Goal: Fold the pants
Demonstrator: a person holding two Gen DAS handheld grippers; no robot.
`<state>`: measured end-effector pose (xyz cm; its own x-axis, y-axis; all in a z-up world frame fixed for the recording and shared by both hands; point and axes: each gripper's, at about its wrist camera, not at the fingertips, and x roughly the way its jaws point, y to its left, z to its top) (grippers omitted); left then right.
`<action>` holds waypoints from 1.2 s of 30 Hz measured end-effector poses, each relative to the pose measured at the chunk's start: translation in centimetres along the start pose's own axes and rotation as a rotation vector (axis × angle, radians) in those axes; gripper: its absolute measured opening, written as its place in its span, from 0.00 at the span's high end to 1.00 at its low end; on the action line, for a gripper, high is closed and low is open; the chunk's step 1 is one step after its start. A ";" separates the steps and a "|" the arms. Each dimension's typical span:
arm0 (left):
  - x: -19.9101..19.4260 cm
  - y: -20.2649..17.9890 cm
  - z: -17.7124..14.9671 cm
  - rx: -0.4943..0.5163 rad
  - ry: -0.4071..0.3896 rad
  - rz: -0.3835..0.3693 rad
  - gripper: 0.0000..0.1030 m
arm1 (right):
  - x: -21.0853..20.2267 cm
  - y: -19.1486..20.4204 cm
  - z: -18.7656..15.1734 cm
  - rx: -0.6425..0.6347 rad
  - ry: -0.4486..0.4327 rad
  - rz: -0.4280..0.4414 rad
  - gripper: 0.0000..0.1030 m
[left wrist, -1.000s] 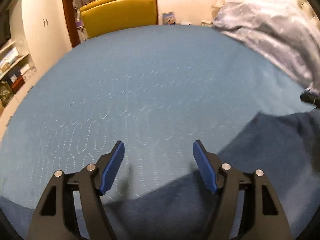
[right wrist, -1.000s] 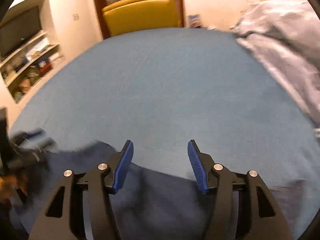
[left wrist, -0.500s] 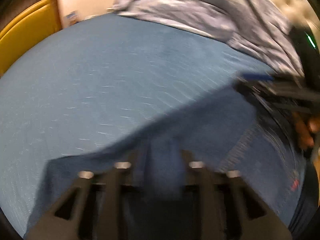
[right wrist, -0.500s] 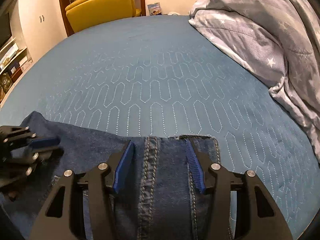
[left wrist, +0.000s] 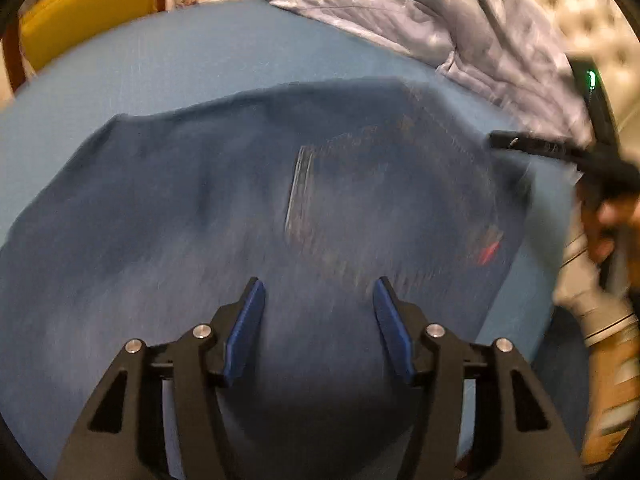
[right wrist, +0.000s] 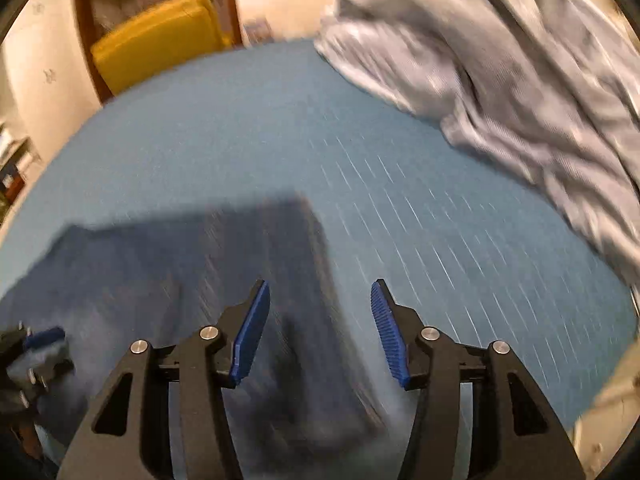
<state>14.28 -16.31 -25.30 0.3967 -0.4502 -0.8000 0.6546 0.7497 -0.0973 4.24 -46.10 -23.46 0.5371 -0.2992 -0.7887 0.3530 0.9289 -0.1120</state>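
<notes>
We begin at the left gripper (left wrist: pixel 316 300): its jaws stand apart and have just been opening, with no cloth pinched between them. Directly beneath and ahead of them lie the jeans (left wrist: pixel 248 184), spread flat on the blue bed cover (left wrist: pixel 192 52). The denim fills most of the left wrist view, so this gripper hangs over the middle of the garment, not over an edge.

The right gripper (right wrist: pixel 320 300) also has its jaws parted and grips nothing. Here the side edge of the jeans (right wrist: pixel 224 280) runs up between the jaws, denim under the left jaw and bare bed cover (right wrist: pixel 460 240) under the right one.

The garment's long axis appears to run across the left wrist view, from its far-left corner toward the pocket and red tab (left wrist: pixel 488 252) at the right. The blur leaves the exact outline uncertain.

We judge the right gripper to be the better placed for the coming pinch, since it already straddles an edge. The left must shift sideways to find one.

A grey duvet (right wrist: pixel 500 60) lies well apart at the far right.
</notes>
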 end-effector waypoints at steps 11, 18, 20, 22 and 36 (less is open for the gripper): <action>-8.1 -0.9 -8.9 0.045 -0.117 0.136 0.44 | -3.1 -3.4 -4.1 0.286 0.076 0.188 0.51; -7.2 -1.7 -9.5 0.130 -0.105 0.184 0.66 | -3.8 -3.1 -4.7 0.312 0.068 0.167 0.51; -6.6 -1.6 -9.2 0.126 -0.087 0.174 0.74 | -3.5 -2.9 -5.2 0.316 0.077 0.176 0.65; -6.6 -1.5 -9.2 0.131 -0.079 0.160 0.85 | -2.6 -3.1 -4.8 0.309 0.078 0.182 0.97; -6.8 -1.8 -9.5 0.118 -0.086 0.138 0.85 | -7.0 -1.7 -3.4 0.164 -0.084 0.023 0.98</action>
<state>4.33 -9.96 -25.26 0.5379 -0.3903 -0.7472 0.6591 0.7473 0.0841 -2.69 -44.85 -19.76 0.6061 -0.3017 -0.7360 0.4566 0.8896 0.0114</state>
